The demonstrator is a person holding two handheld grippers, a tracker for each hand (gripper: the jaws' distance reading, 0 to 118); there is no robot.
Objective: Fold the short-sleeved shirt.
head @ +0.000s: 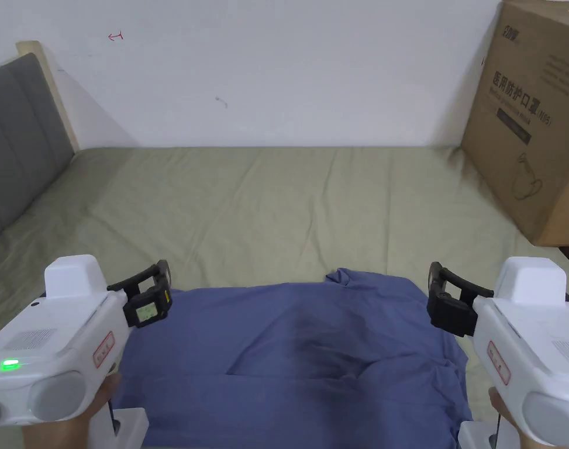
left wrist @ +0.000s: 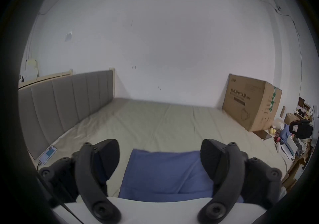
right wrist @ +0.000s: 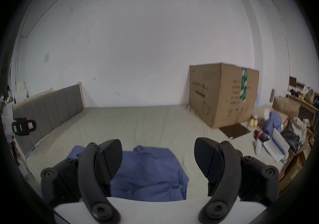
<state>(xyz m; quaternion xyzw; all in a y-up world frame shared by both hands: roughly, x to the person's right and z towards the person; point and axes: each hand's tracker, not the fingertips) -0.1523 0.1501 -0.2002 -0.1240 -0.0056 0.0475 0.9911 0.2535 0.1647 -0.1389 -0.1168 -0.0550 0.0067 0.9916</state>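
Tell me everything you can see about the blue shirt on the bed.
The blue shirt is plain, soft-looking cloth, lying spread and mostly flat on the olive bed sheet near the person. It has gentle wrinkles, a crease across its middle and a small bunched fold at its far edge. The left gripper and right gripper hover open at its far corners, holding nothing.

**Soft Cloth, Hard Plastic**

The blue shirt [head: 295, 356] is thin, matt cloth, faintly creased. Under it, the olive bedsheet [head: 277, 199] looks smooth and matt. At nine o'clock, the headboard [head: 14, 146] is padded grey fabric; at two o'clock, a dull cardboard box [head: 534, 117]. Both grippers' shells are smooth white plastic.
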